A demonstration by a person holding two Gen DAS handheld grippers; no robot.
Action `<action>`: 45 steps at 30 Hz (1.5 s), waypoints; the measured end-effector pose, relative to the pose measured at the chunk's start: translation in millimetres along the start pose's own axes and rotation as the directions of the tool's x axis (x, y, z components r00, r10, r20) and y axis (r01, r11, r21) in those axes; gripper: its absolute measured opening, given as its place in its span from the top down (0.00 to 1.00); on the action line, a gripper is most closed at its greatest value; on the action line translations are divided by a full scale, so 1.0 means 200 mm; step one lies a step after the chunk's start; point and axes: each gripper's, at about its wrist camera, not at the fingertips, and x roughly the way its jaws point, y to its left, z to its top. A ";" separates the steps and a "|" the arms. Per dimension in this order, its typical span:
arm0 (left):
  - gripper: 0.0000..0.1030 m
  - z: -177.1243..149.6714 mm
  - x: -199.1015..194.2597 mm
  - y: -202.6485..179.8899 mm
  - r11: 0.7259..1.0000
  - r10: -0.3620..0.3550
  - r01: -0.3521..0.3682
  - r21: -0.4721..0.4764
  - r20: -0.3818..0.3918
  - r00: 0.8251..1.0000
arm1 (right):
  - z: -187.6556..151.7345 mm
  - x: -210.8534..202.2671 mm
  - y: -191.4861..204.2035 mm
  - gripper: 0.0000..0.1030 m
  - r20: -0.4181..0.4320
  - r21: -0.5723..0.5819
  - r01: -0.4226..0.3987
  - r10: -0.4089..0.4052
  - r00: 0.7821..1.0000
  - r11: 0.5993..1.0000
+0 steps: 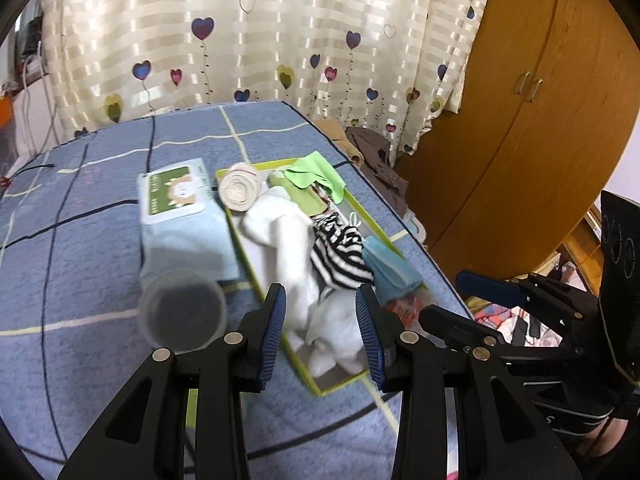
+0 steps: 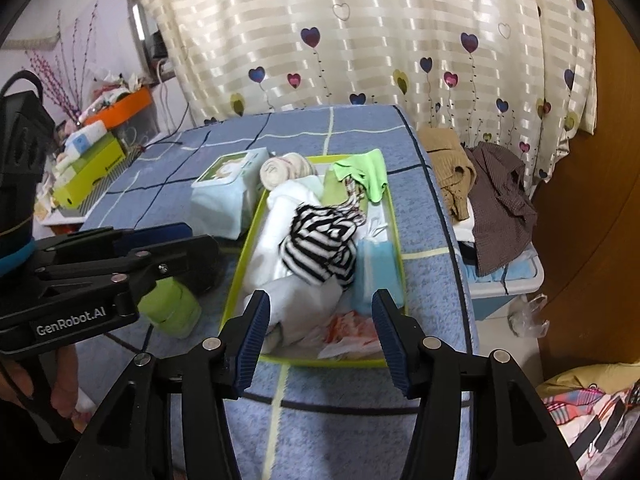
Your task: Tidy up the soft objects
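A blue checked bedspread [image 2: 352, 132] covers the bed, and on it lies a long lime-rimmed tray [image 2: 394, 216], its long axis running away from the cameras toward the heart-print curtain [image 2: 360, 20]. The tray holds the soft things: a white towel [image 1: 280, 236] lengthwise along its left side, a black-and-white striped cloth [image 2: 320, 248] bunched in the middle, a light blue folded cloth [image 2: 378, 272] at the right wall, a green cloth [image 2: 364, 172] at the far end, and a rolled cream cloth [image 1: 240, 190] on the far left corner. A pale blue tissue pack [image 1: 180, 216] sits just beside the tray's left wall. The left gripper [image 1: 320, 332] and right gripper [image 2: 320, 336] hang above the tray's near end, jaws spread, pinching nothing.
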 end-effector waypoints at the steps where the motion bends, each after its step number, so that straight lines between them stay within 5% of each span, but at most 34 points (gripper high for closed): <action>1: 0.63 -0.01 -0.02 0.00 1.000 0.006 -0.006 0.001 0.002 1.000 | -0.01 -0.01 0.01 0.48 -0.001 -0.003 0.003 -0.003 1.000 1.000; 45: 0.63 -0.19 -0.19 0.10 0.997 0.077 -0.077 -0.025 -0.012 0.997 | -0.10 -0.08 0.27 0.47 -0.015 -0.065 0.012 -0.013 1.000 0.998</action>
